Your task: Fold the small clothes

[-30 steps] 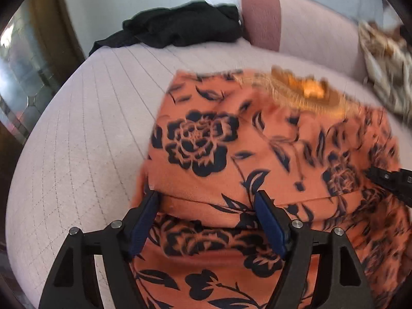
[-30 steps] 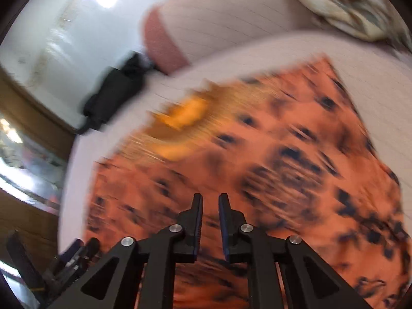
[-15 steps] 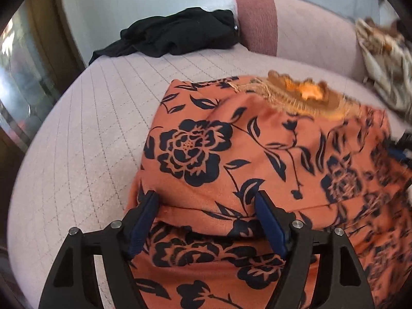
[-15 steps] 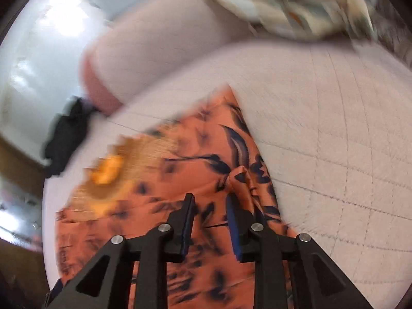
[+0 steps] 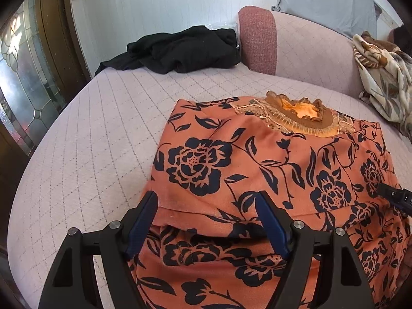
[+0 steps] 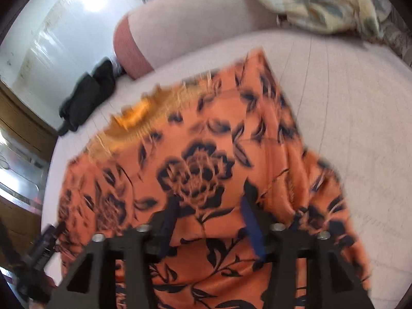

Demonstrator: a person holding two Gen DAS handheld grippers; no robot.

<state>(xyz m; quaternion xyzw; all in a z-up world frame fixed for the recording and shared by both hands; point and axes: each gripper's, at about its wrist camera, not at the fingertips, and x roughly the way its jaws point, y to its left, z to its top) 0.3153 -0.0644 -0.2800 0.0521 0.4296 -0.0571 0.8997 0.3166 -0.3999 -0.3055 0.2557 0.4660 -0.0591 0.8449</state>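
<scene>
Orange floral garment [image 5: 257, 159] lies beneath both claws: left claw [image 5: 208, 221] spread wide, right claw [image 6: 208, 221] opening, neither clamping.

Both cameras sit on the grippers, looking forward and steeply down, close over the orange floral garment [image 5: 270, 159] [image 6: 206, 154] on the pink quilted sofa seat [image 5: 103, 134] [image 6: 347, 103]. Left wrist view sharp, faces the backrest [image 5: 309, 49]. Right wrist view blurred, tilted. Both share the garment, black clothes [image 5: 180, 49] [image 6: 87, 97], and patterned blanket [image 5: 381, 77] [image 6: 322, 2].
</scene>
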